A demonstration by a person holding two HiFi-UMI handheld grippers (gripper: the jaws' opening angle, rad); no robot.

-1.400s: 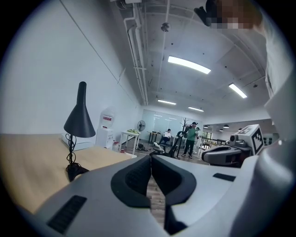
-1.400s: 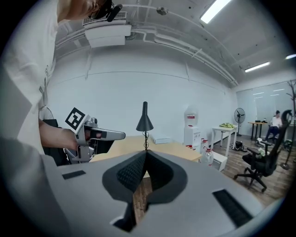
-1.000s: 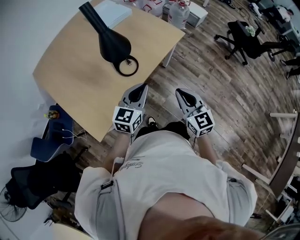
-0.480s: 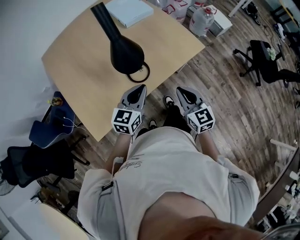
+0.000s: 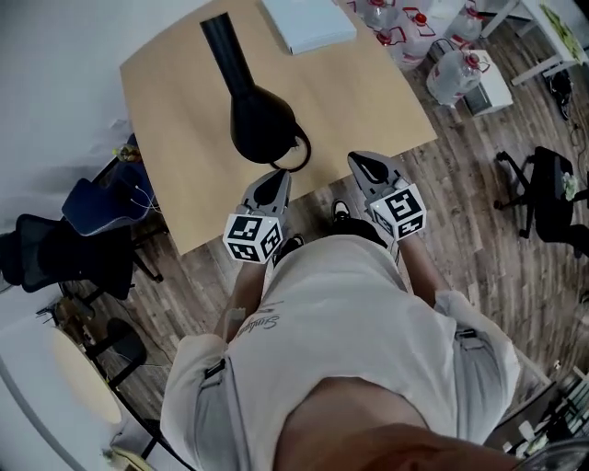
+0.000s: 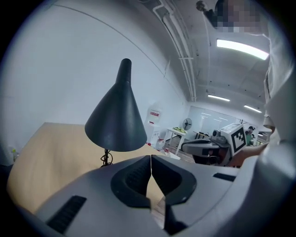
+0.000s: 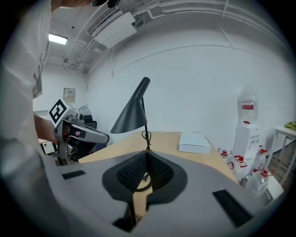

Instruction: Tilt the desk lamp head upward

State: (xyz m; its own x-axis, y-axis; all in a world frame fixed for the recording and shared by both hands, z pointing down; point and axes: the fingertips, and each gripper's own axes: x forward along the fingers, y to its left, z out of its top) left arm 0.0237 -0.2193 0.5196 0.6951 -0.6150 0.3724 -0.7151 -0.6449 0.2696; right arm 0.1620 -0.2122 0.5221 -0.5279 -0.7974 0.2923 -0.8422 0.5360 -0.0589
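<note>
Now within reach: the person has stepped up to the tabletop (image 5: 377, 101). Over the past second the black desk lamp has slid down the head view until its base ring (image 5: 306, 152) lies just beyond the left tongs (image 5: 278, 174), at their 1 o'clock. A second ago, a broad strip of bare wood separated the two.

The lamp head (image 5: 260, 129), a dark cone, still opens down toward the wood, and its stem runs away to 11 o'clock. Nothing has touched it, so the upward tilt has not begun.

The left tongs are pressed together with nothing between them. In the left gripper view the cone looms just above and ahead of the shut tips. The right tongs (image 5: 362, 159) are likewise pressed together and carry nothing. They hang near the tabletop's near edge, at about 3 o'clock from the base ring and apart from it. Both pairs point roughly to 12 o'clock, as they did before, so it is the person's advance rather than any reach that has closed the gap.

A flat white box (image 5: 308, 20) lies at the tabletop's far edge. Water bottles (image 5: 460, 69) stand on the floor at about 2 o'clock from the lamp.

The approach looks all but finished. By this reading, one pair of tongs must next spread and take the cone or its neck, while the base may need steadying so that the lamp does not slide.
</note>
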